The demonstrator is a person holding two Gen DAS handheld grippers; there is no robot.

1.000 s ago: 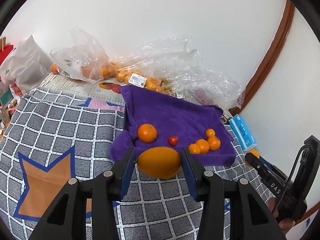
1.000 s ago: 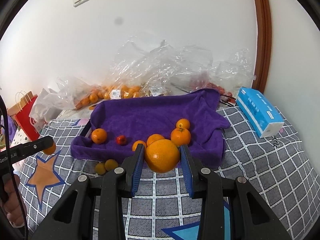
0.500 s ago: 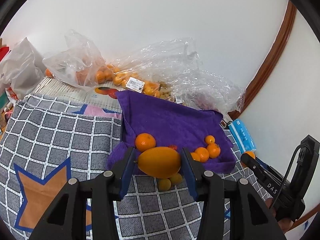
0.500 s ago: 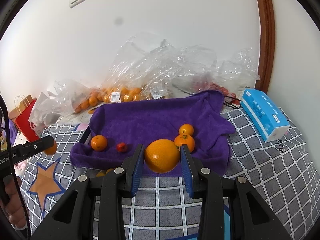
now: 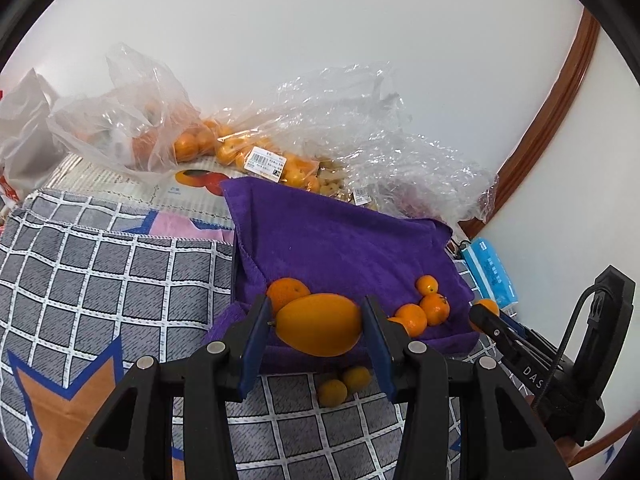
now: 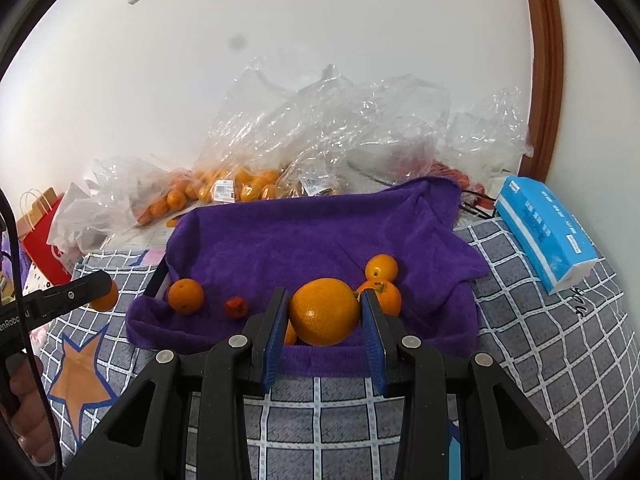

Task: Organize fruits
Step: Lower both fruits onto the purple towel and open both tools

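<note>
My left gripper is shut on a large oval orange mango, held just above the near edge of the purple towel-lined tray. My right gripper is shut on a round orange over the same tray. On the towel lie one orange at the left, a small red fruit, and tangerines at the right. Two small yellowish fruits sit on the checked cloth before the tray. The other gripper shows at the right of the left wrist view.
Clear plastic bags of small oranges pile against the white wall behind the tray. A blue tissue pack lies at the right, a red paper bag at the left. A grey checked cloth covers the surface. A hand shows at lower left.
Both grippers moved forward toward the tray with their fruit still held. The tray and towel now look closer, and the two small yellowish fruits have come into view under the left gripper.
</note>
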